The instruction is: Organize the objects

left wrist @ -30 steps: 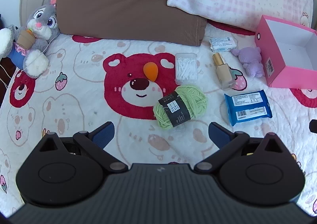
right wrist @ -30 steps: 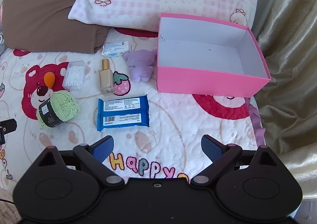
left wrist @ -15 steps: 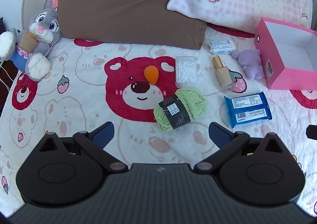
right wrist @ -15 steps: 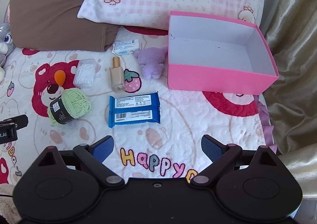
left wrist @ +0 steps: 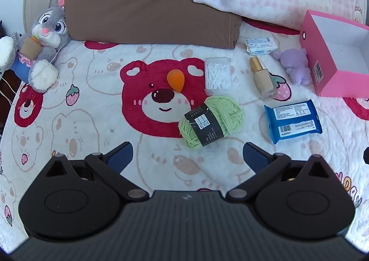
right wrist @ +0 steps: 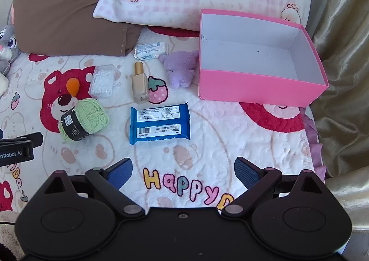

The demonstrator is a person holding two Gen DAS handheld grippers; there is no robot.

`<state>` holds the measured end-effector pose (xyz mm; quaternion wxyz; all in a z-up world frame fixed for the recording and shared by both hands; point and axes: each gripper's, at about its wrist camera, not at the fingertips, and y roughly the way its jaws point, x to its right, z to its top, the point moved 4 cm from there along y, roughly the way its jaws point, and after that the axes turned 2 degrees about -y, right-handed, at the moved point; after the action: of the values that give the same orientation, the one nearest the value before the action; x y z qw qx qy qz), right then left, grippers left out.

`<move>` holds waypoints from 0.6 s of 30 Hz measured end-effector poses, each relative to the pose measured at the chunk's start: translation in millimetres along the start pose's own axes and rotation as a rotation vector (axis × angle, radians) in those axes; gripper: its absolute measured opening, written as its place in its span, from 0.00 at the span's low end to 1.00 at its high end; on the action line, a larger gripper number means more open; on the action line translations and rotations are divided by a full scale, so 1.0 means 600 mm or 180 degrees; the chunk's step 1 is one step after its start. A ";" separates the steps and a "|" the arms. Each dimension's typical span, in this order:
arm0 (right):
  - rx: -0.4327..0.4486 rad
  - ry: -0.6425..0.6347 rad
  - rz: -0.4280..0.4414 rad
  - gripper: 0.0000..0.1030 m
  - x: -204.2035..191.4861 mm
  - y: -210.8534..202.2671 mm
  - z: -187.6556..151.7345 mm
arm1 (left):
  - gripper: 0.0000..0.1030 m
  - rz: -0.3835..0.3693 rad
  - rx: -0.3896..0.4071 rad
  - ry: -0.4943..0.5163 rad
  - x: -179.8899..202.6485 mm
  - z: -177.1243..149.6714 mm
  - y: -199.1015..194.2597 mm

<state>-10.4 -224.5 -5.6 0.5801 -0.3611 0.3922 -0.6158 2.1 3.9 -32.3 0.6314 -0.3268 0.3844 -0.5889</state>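
Pink box [right wrist: 258, 86] open; yarn [left wrist: 212, 120] lying sideways

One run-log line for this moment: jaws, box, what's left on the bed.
left gripper: jaws open, empty | right gripper: jaws open, empty | pink box: empty | green yarn, blue pack, bottle: on bed, untouched

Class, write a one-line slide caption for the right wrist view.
Open right claw above a bedspread: empty pink box, blue packet, green yarn, bottle awaiting sorting.
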 end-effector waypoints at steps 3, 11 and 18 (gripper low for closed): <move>-0.0020 0.0014 0.0005 0.94 0.001 0.002 -0.001 | 1.00 0.0008 -0.0013 0.0003 0.002 -0.001 0.002; 0.0004 -0.0006 0.0050 0.94 0.007 0.005 -0.001 | 1.00 -0.0123 0.0028 0.0009 0.012 -0.002 -0.004; 0.0958 0.0016 0.0869 0.94 0.019 -0.062 0.007 | 1.00 -0.0118 0.0233 0.0010 0.031 0.002 -0.029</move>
<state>-23.7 -235.4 29.5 0.7047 -0.2122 0.3424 -0.5841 -5.4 -16.5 -18.8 0.6312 -0.3095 0.3575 -0.6148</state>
